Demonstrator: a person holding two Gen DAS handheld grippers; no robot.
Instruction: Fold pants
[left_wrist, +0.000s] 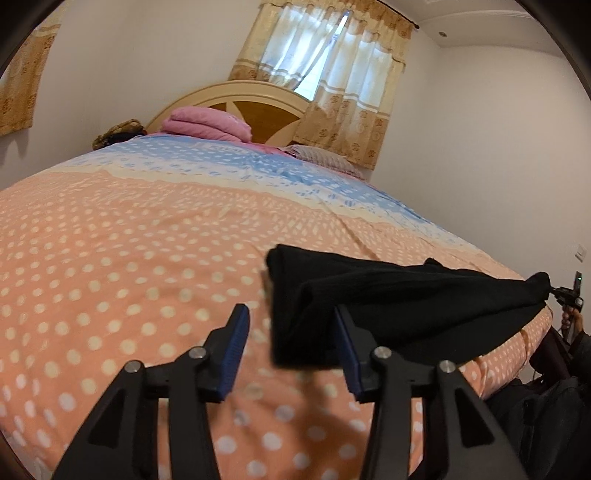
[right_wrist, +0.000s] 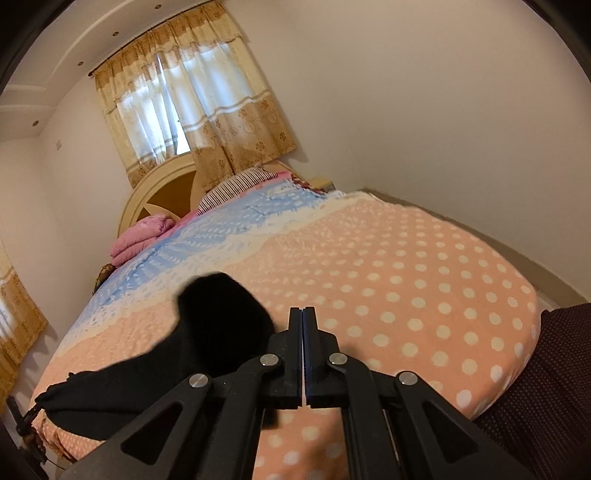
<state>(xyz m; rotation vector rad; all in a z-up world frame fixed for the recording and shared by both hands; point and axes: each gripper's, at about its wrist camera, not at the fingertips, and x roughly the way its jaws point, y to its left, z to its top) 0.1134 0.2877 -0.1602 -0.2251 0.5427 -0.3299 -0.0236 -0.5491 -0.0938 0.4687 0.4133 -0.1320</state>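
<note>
Polka-dotted peach bedspread (left_wrist: 110, 258) bears limp black pants (left_wrist: 388, 295); left tongs (left_wrist: 291, 328) gape empty, right tongs (right_wrist: 303, 312) pinch their corner.

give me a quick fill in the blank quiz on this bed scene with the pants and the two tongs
1. The pants over the dotted bedspread are ____ in colour.
2. The left tongs stand ____, with a wide gap between the two fingers.
3. The right tongs are ____, their pads pressed flat together.
4. The folded blanket in front of the headboard is ____ in colour.

Missing words: black; open; shut; pink
</note>
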